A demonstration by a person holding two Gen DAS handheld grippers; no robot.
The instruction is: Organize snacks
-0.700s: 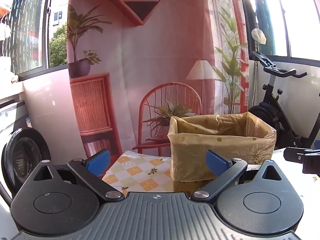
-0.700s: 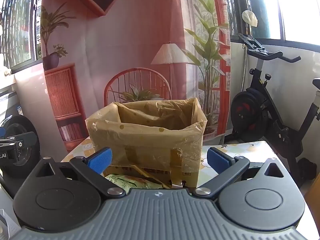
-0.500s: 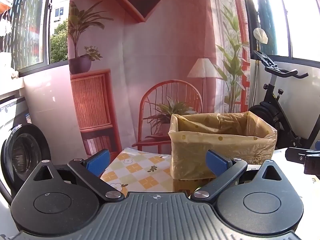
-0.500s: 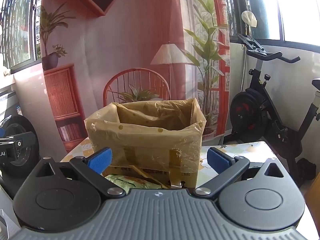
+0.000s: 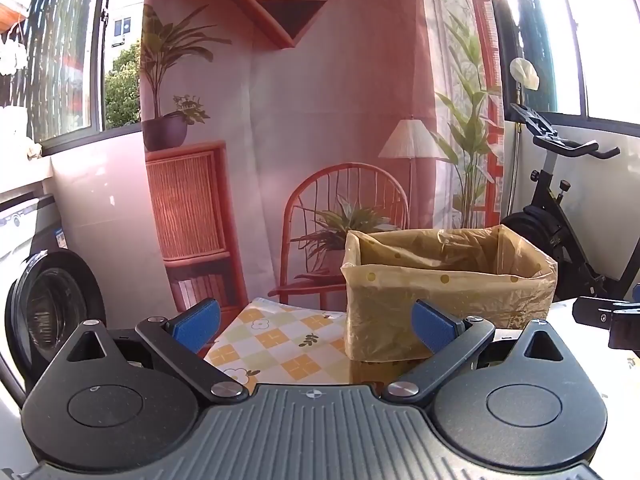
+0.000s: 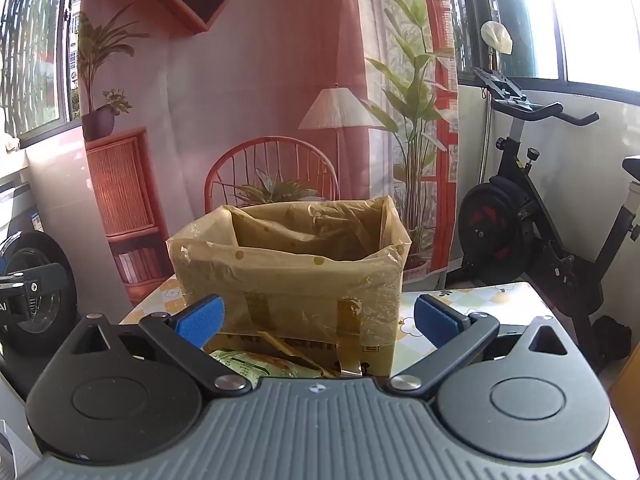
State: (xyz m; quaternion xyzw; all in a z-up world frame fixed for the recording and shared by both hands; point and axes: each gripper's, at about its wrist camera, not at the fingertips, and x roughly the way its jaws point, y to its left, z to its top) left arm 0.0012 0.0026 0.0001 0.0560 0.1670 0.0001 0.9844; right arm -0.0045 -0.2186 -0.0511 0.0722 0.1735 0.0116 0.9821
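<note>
A cardboard box lined with a yellow dotted plastic bag (image 6: 288, 276) stands on the table, open at the top; it also shows in the left wrist view (image 5: 448, 280), to the right. A green and yellow snack packet (image 6: 256, 366) lies in front of the box, partly hidden under my right gripper's body. My right gripper (image 6: 318, 320) is open and empty, facing the box. My left gripper (image 5: 316, 322) is open and empty, to the left of the box.
The table has a checked cloth with flowers (image 5: 276, 344). An exercise bike (image 6: 532, 216) stands to the right. A washing machine door (image 5: 48, 304) is at the left. A printed backdrop (image 5: 320, 120) hangs behind the table.
The left wrist view has tilted slightly, so the box sits lower and further right. The right gripper has hardly moved. Both stay open.
</note>
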